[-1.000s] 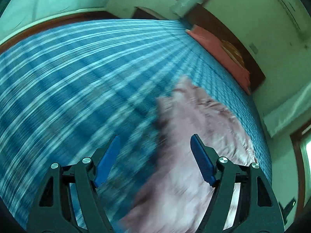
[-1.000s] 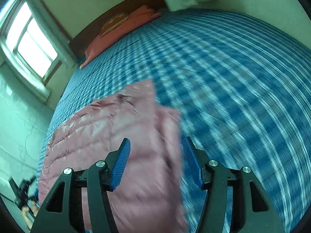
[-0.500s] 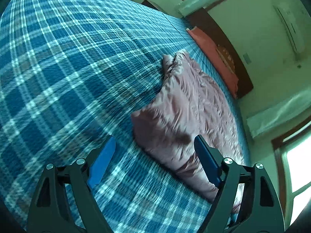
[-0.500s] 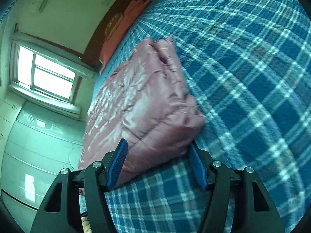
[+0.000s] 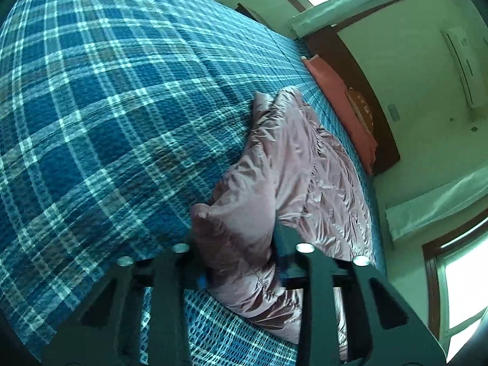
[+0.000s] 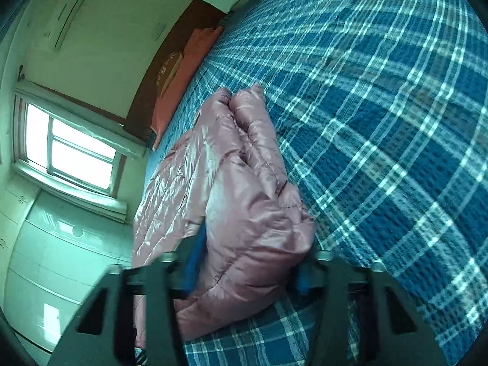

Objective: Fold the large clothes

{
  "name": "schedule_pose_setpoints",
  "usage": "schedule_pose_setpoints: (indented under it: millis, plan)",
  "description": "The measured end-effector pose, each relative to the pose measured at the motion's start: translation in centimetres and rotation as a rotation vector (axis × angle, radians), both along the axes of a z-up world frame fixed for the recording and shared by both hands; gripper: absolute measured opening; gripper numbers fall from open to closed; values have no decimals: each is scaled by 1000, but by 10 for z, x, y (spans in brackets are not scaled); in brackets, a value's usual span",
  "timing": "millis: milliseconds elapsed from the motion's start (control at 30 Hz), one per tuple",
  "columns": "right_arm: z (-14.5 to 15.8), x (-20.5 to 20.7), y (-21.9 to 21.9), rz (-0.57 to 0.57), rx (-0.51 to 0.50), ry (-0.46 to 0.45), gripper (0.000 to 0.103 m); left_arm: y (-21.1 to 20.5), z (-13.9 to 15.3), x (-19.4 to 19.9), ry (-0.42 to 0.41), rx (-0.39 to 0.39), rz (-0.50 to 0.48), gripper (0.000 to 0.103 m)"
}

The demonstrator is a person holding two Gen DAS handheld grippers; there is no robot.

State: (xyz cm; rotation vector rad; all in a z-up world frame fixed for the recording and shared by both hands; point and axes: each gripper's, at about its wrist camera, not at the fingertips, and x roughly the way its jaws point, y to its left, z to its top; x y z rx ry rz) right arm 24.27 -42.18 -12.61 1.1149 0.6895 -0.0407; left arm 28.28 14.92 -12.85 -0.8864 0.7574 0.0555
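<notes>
Left wrist | left gripper [image 5: 239, 251], right gripper [image 6: 245, 270] closing onto pink jacket [image 5: 292, 164] | writing unreadable

Both views have a green-blue colour cast, strongest on the pale walls. Daylight comes from the windows: in the right wrist view the window [image 6: 73, 149] is overexposed to plain white, and in the left wrist view the window [image 5: 463, 289] at the lower right is also burnt out. The light is soft, with only weak shadows under the pink jacket [image 5: 274, 189], whose shiny cloth shows small highlights. The fisheye lens bends the plaid bedcover [image 5: 106, 106] strongly, and the corners are black. The near black frame of each gripper is blurred, while the bed is quite sharp.
</notes>
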Motion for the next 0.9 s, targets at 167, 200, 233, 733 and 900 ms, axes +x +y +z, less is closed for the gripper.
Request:
schedule_pose_setpoints:
  millis: [167, 200, 233, 733, 900]
  plan:
    - [5, -10, 3, 13, 1, -38, 17, -7, 14, 0, -23, 27, -17, 13]
    - [8, -15, 3, 16, -6, -43, 16, -4, 17, 0, -28, 27, -20, 12]
    - [12, -19, 4, 20, -12, -47, 15, 2, 17, -7, -34, 26, -25, 12]
    - [10, -137, 14, 67, 3, -16, 15, 31, 12, -114, -5, -2, -48, 12]
    - [9, -163, 16, 62, 21, -9, 15, 36, 16, -146, -3, 4, -52, 12]
